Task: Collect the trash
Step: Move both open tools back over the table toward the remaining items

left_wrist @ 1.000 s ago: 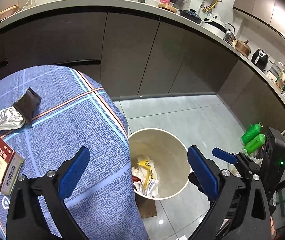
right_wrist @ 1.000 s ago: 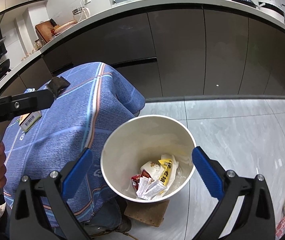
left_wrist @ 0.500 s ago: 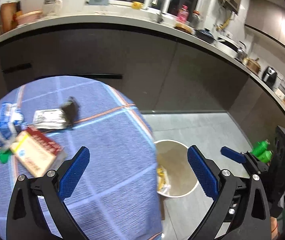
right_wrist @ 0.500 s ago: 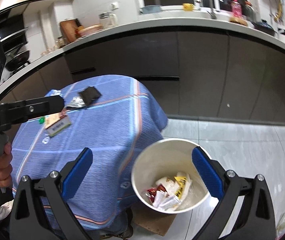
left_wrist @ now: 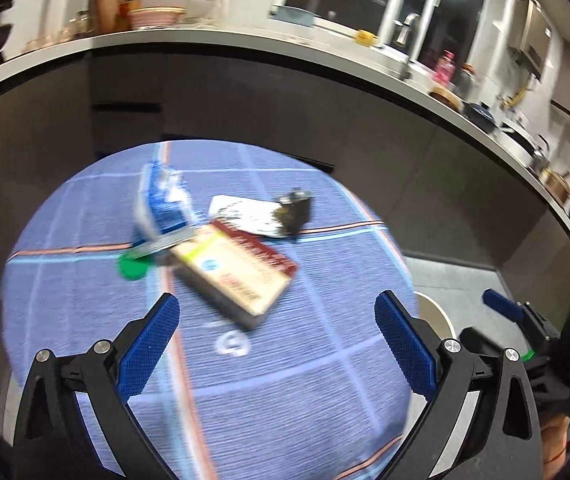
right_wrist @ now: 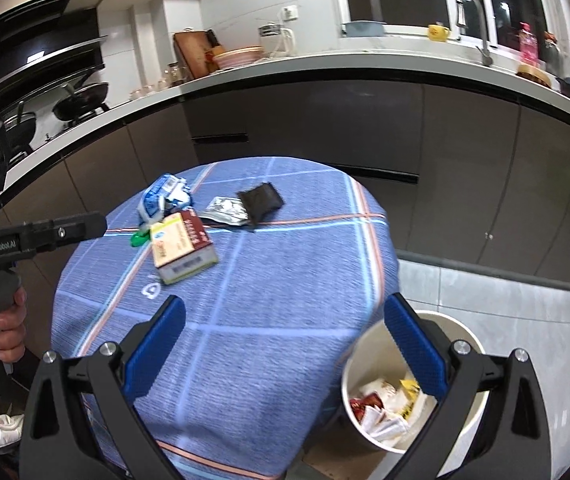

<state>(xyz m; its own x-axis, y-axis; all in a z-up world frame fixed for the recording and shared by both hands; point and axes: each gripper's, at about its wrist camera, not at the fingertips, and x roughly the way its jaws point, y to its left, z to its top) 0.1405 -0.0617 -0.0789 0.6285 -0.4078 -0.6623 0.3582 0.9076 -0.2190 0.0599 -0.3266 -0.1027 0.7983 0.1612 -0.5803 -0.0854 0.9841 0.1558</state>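
Observation:
On the blue checked tablecloth [left_wrist: 277, 392] [right_wrist: 269, 304] lies a pile of trash: a cardboard medicine box [left_wrist: 237, 268] [right_wrist: 183, 246], a crumpled blue-and-white wrapper [left_wrist: 163, 204] [right_wrist: 163, 198], a silver foil packet [left_wrist: 245, 214] [right_wrist: 227, 210], a dark wrapper [left_wrist: 295, 212] [right_wrist: 261, 200] and a green cap [left_wrist: 133, 268] [right_wrist: 139, 238]. My left gripper [left_wrist: 277, 332] hovers open just short of the box. My right gripper [right_wrist: 285, 336] is open too, over the table's near edge. The white bin [right_wrist: 401, 436] [left_wrist: 433, 316] stands on the floor at the right, with wrappers inside.
Dark kitchen cabinets [right_wrist: 365, 128] under a white counter [right_wrist: 325, 66] curve behind the table. The other gripper's handle and a hand [right_wrist: 5, 320] show at the left of the right wrist view. Grey tiled floor [right_wrist: 525, 304] lies to the right.
Both cameras have swung left from the bin toward the table. The trash pile now sits centred ahead of the left gripper; the bin has slid to the right edge of both views.

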